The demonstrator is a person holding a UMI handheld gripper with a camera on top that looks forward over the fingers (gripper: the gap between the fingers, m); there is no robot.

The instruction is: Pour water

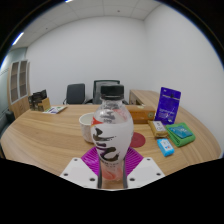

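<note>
1. On the tabletop [40, 135], far left, lies a dark object too small to identify; two chairs [90, 93] stand beyond.
2. Centre: the tool [111, 170] pinches a clear bottle [110, 130] upright, black-capped, with a white label whose dark-and-red writing is unreadable.
3. Just behind the bottle sits a white bowl [88, 124], partly hidden.
4. Right: an orange box [142, 113], purple packet [169, 104], green box [180, 133], blue box [165, 146].

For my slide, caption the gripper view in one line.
Claw shut on clear plastic bottle with black cap, white bowl just behind it on the wooden table.
</note>
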